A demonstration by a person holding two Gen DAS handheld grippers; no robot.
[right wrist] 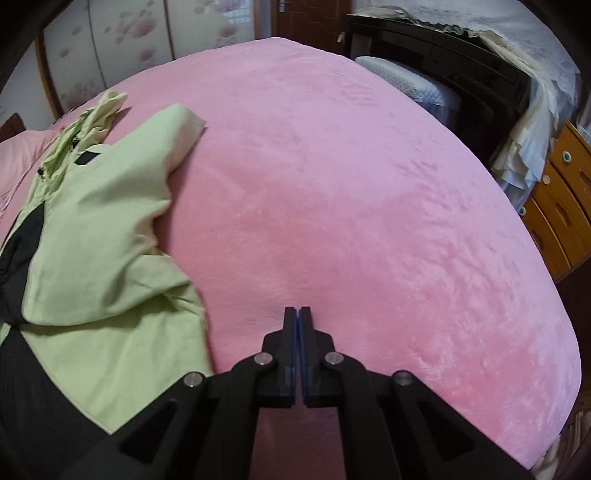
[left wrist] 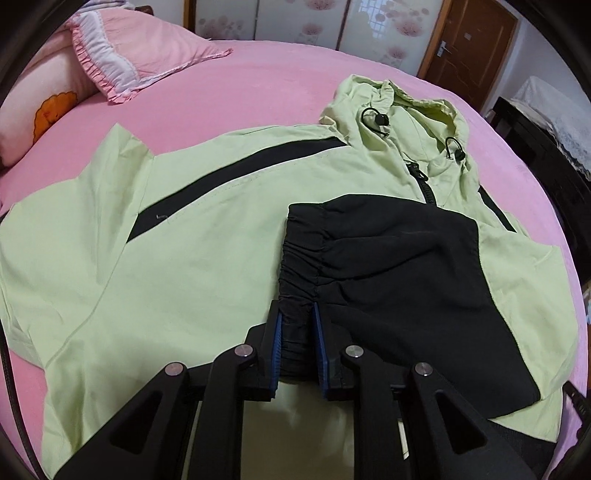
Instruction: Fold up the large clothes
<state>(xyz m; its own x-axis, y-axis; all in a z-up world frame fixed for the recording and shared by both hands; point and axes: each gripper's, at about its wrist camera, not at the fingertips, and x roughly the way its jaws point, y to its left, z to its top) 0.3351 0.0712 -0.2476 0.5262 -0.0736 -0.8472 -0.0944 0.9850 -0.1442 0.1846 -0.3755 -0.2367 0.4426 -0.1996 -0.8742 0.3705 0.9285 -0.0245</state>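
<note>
left gripper [left wrist: 298,314]: clamped on the gathered black elastic cuff [left wrist: 301,266]; blue pads [left wrist: 276,343] pressing the bunched fabric from both sides
cuff's sleeve [left wrist: 406,273]: black; folded inward across the jacket's chest; ends just below the zipper pull [left wrist: 417,171]
right gripper [right wrist: 298,314]: jaws together, pads touching, nothing between them; tips over bare sheet, just right of the jacket's edge
jacket [left wrist: 184,240]: light green hooded windbreaker; spread front-up on the bed; black diagonal stripe [left wrist: 236,173] across one shoulder; zipped
hood [left wrist: 399,107]: crumpled at the far end; two black drawcord toggles [left wrist: 380,120] lying on it
other sleeve [right wrist: 110,206]: green, in the right wrist view; bent back on the jacket, its end [right wrist: 184,122] on the sheet
bed sheet [right wrist: 351,184]: pink, plush; covers the whole bed
pillows [left wrist: 140,55]: pink with white ruffle; far left corner, well apart from the jacket
room: wooden door [left wrist: 469,51]; floral sliding panels [left wrist: 303,22]; wooden drawers [right wrist: 565,206] right of bed
</note>
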